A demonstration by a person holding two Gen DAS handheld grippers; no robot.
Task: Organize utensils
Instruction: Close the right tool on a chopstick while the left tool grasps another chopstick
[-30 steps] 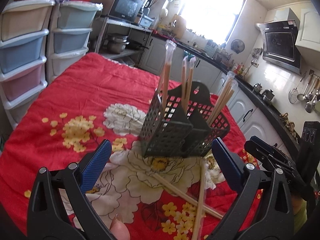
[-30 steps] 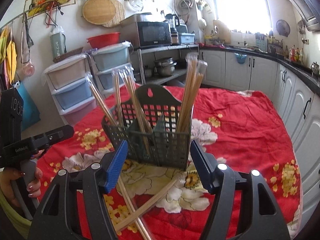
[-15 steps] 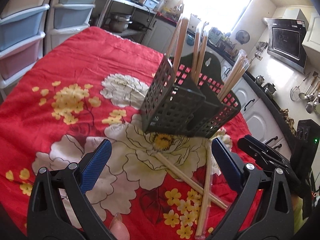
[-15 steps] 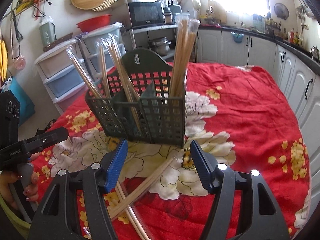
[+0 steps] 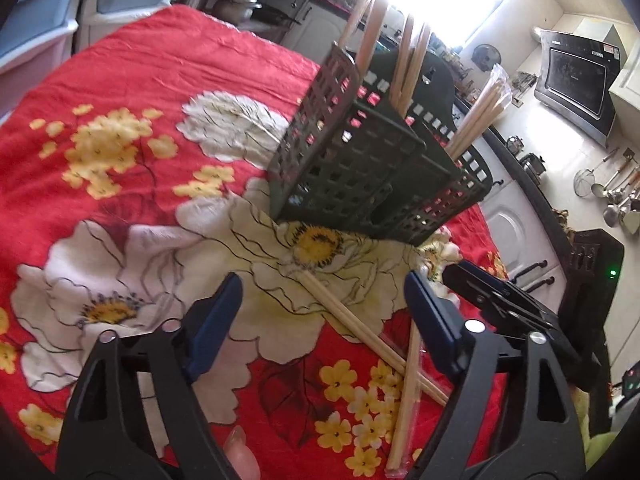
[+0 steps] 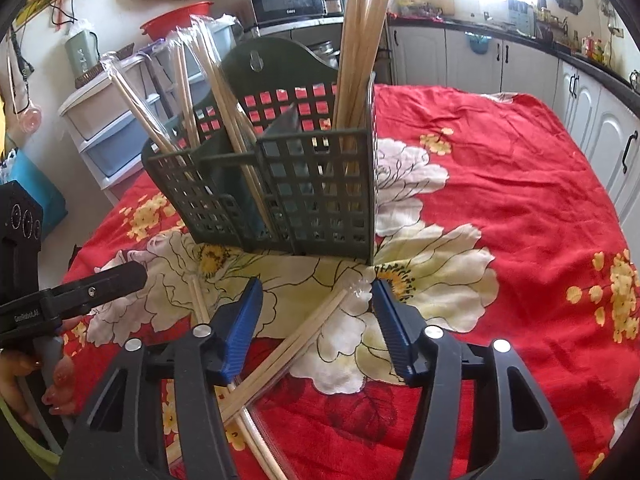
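two pairs of wrapped chopsticks left on the table, folks, crossed in an x just in front of the holder. big picture first: red floral tablecloth covers the whole table, kitchen cabinets & drawers behind. on it stands the dark green utensil holder, upright, lattice walls, several compartments, already stuffed w/ wrapped chopstick bundles sticking up, tallest bunch in the right-hand compartment from the right wrist view. just in front of it: one loose pair running diagonal, the other pair crossing over it.

now the tools. left gripper hangs over the diagonal pair, blue pads spread wide but jaws closing, sticks between them, not pinched yet. right gripper same story: pads apart, jaws closing, its pair lying between the fingers, no contact i can see.

risks, as i read it: the pairs overlap, so lifting one prob drags or flicks the other. slick plastic sleeve + thin sticks = easy slip or a one-stick grab. both grippers sit v close together, could bump. and a low grab may pinch the cloth & tug the holder over.
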